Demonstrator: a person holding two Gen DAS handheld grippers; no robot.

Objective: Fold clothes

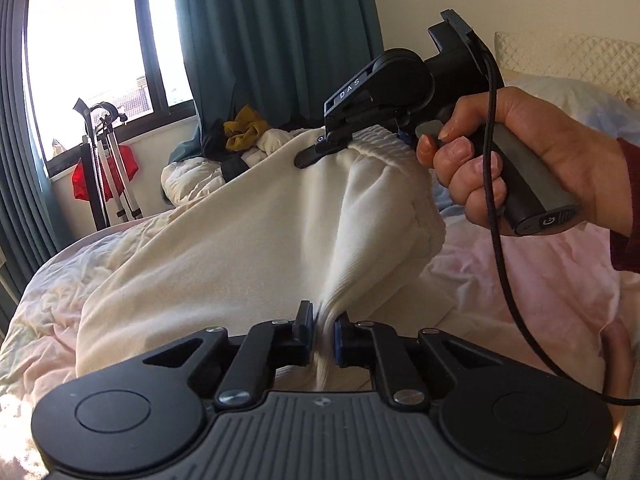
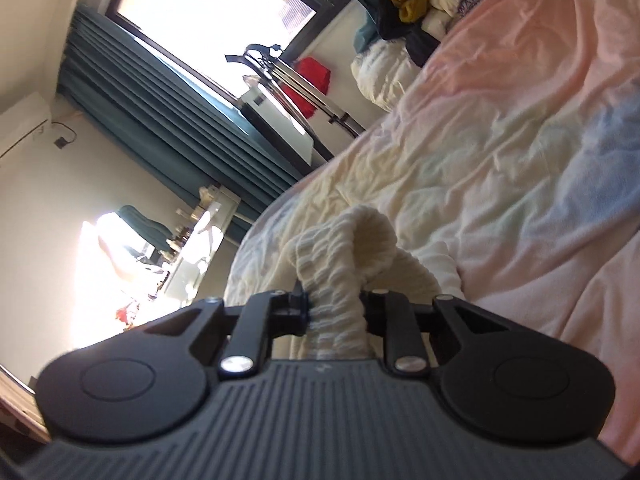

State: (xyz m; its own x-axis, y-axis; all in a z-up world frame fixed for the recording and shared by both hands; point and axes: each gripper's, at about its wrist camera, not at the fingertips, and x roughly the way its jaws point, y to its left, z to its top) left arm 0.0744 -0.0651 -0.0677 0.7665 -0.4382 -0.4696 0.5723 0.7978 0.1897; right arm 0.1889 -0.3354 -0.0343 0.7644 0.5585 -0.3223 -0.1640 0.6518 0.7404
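**Cream pants up off the bed, both grippers pinching**

Looks like the lift-and-spread step. Left gripper (image 1: 323, 326) is clamped on a bunched fold of the pants (image 1: 224, 240); right gripper (image 1: 320, 148), up at 12 o'clock, is clamped on the ribbed waistband (image 1: 376, 140). I'd guess next move is pulling the 2 grips apart so it hangs flat, then laying it on the bed (image 1: 520, 272). Long axis seems to run from the waistband down toward 8 o'clock, legs trailing onto the bed.

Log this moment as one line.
left claw: shut on garment | right claw: shut on waistband | garment lifted over bed | fold not yet done
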